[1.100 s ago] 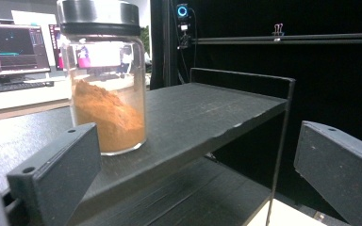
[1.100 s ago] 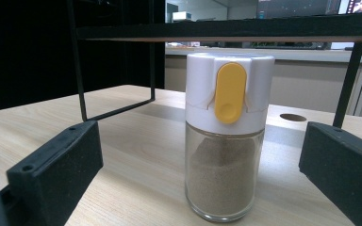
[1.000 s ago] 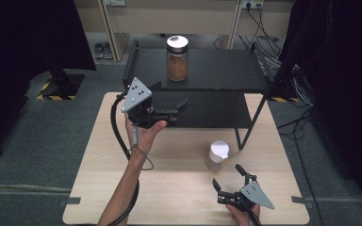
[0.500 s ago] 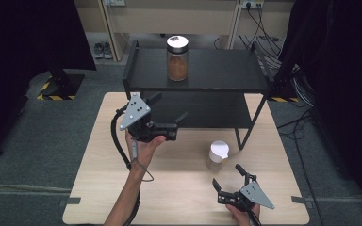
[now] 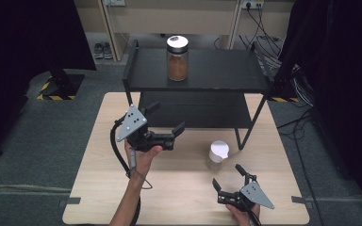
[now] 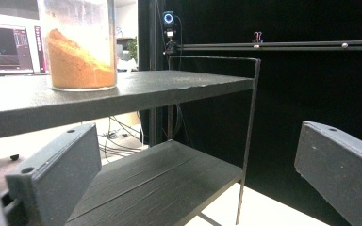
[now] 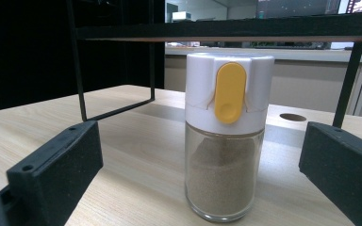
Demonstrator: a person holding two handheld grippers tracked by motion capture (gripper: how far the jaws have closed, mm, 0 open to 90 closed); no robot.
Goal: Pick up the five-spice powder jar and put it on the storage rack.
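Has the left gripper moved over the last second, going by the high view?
Yes. The left gripper has drawn back from the black shelf toward the person, jaws open and empty.

Pale matt wood-grain table, matt black shelf, clear glass shaker, glossy white plastic cap

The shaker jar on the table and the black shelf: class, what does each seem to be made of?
Shaker jar: clear body, likely glass, since the powder shows through; glossy white cap with a yellow tab, probably plastic.
Black shelf: matt black boards with a visible grain, possibly painted wood, on thin black rods, likely metal.
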